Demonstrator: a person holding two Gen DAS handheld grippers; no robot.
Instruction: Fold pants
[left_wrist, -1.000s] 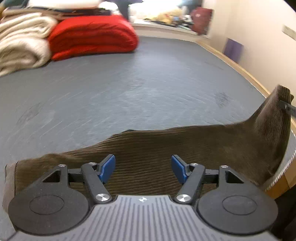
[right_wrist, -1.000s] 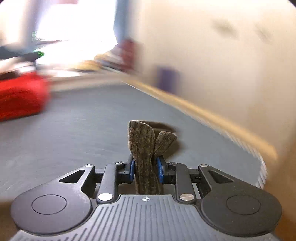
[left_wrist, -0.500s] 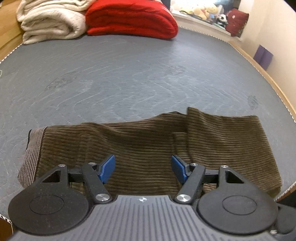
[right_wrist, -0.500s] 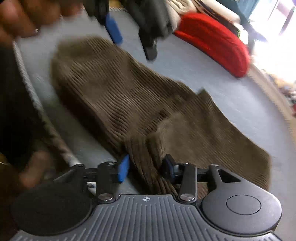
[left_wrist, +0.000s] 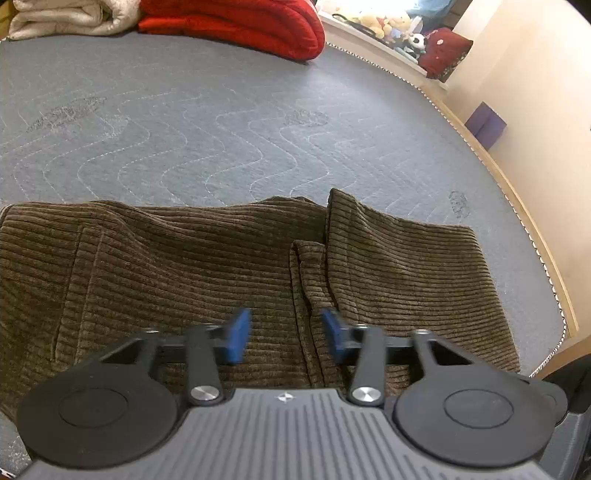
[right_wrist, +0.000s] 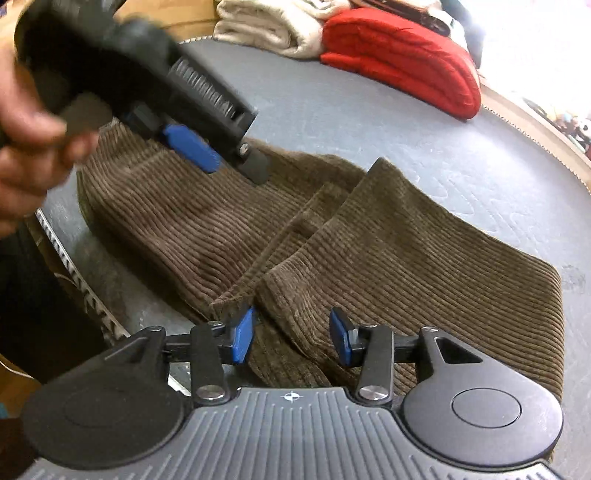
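Pants of brown corduroy are seen spread across the near edge of a grey quilted mattress, one leg end doubled back over the middle. The left tool is held just above the fabric, its jaws having just been closing, nothing gripped. The right tool, its jaws having just been opening, is released over the folded leg end.

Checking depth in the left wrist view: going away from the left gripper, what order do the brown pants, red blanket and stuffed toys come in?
1. Brown corduroy pants, under the left gripper.
2. Red blanket, far end, centre-left.
3. Stuffed toys, on the ledge beyond, upper right.
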